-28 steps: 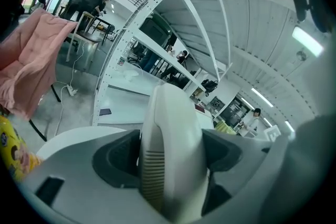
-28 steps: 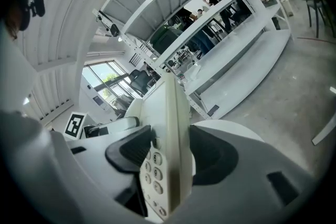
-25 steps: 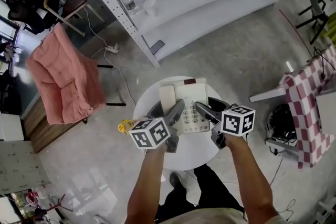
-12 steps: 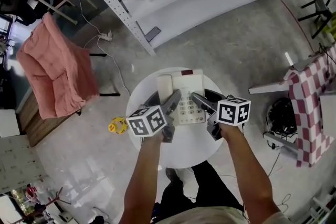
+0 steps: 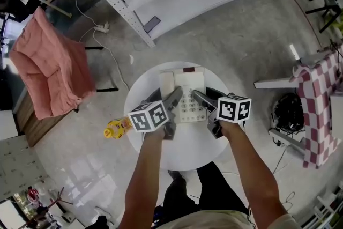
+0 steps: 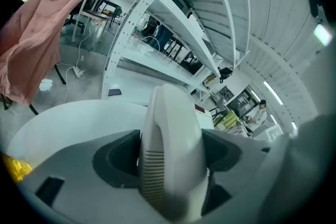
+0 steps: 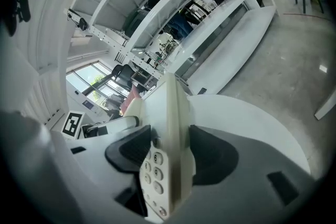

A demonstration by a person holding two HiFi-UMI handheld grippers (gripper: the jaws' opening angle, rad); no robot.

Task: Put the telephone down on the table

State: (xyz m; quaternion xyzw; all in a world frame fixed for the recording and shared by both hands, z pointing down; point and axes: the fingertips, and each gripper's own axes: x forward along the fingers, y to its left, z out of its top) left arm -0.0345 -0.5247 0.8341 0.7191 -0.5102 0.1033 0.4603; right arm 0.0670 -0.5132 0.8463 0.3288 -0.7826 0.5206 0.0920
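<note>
Firstly, left gripper (image 6: 170, 150): jaws clamped on either side of the cream handset (image 6: 168, 113)
right gripper (image 7: 170, 152): jaws pressed against the keypad edge of the telephone (image 5: 188, 95)
telephone: held between both grippers, level with their jaw tips, above the round white table (image 5: 185, 157)
contact with table: could not be told from any view

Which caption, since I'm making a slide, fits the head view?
Left claw and right claw clamp a white telephone over a round table.
</note>
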